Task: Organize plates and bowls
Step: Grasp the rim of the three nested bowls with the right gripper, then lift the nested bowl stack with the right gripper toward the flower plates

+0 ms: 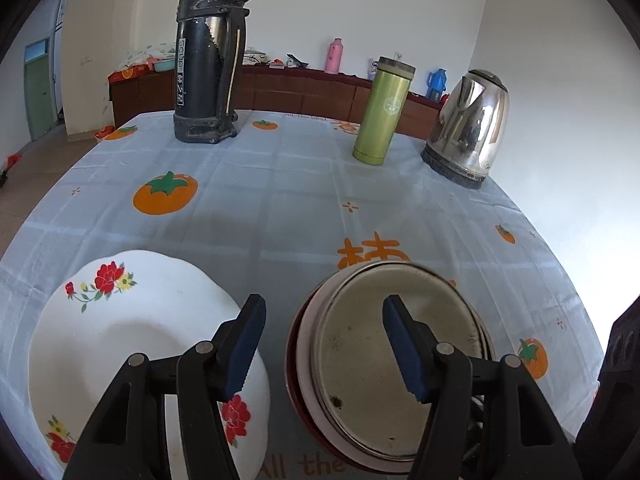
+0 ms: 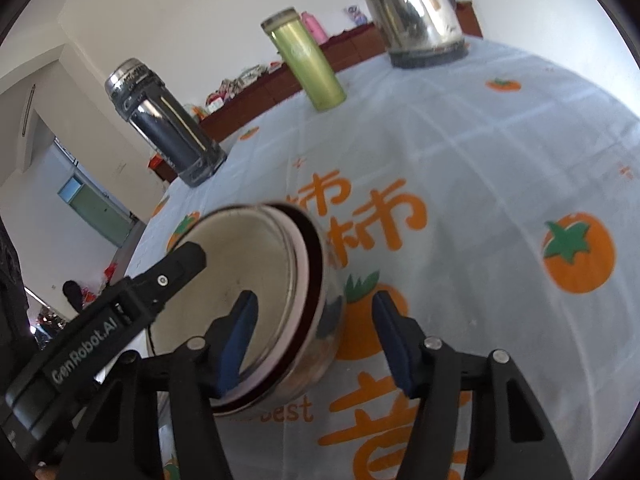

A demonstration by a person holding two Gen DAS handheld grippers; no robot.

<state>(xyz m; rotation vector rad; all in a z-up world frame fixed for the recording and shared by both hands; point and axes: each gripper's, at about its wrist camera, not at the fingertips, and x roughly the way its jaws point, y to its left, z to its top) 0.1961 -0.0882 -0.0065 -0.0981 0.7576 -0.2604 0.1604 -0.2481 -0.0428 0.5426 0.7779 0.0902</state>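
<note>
Left wrist view:
Left hand-held gripper (image 1: 324, 346): jaws apart, nothing clamped; left pad over the white bowl's rim, right pad over the metal bowl's interior.
White floral bowl (image 1: 132, 344): near-left on the counter (image 1: 280, 184), scalloped rim, tilted; a narrow gap of cloth separates it from the stack.
Stacked metal bowl (image 1: 400, 360): steel bowl nested in a dark red-rimmed one, near-centre, leaning toward the camera.
Open room: the broad middle of the persimmon-print cloth lies bare between the bowls and the far row.
Far edge: black thermos (image 1: 210, 56), green tumbler (image 1: 384, 112), steel kettle (image 1: 468, 128), well apart from each other.

Right wrist view:
Right hand-held gripper (image 2: 314, 340): jaws partly open, straddling the near rim of the stacked metal bowl (image 2: 256, 276), left pad inside, right pad outside; whether the pads press, cannot tell.
Left hand-held gripper (image 2: 182, 262): finger over the bowl's left rim.
Open room: bare cloth right of the bowl, up to the kettle (image 2: 416, 12).
</note>
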